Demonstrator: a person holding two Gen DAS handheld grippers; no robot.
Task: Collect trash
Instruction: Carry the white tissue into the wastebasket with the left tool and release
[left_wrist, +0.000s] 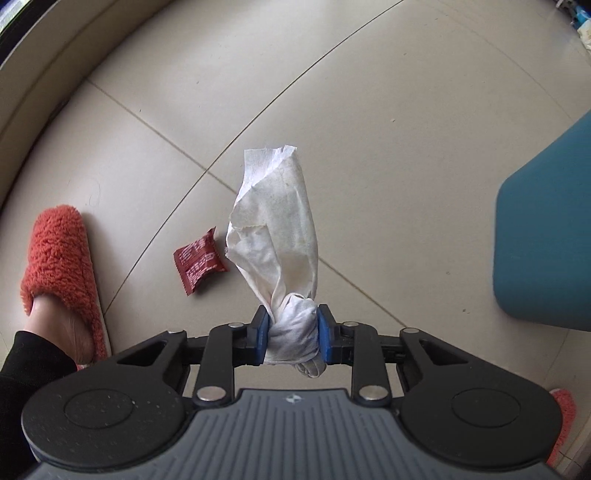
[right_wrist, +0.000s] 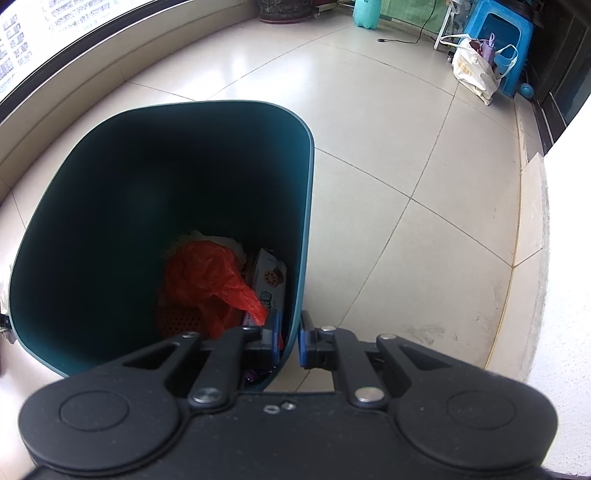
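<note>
Left gripper (left_wrist: 291, 334) fingers pinch a crumpled white tissue (left_wrist: 280, 236) at its bunched end, held up off the floor, rest sticking fwd. Right gripper (right_wrist: 290, 338) fingers clamp the teal bin (right_wrist: 236, 107) rim, wall between them; red bag (right_wrist: 207, 280) & box inside. Step, I'd say: carry to bin. Next: move tissue right over the opening, release. Red wrapper (left_wrist: 199, 260) on floor near slipper (left_wrist: 59, 258) looks next.

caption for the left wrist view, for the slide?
Left hand-held gripper clamps a crumpled white tissue above the tiled floor; a red wrapper lies nearby, teal bin at right.
</note>
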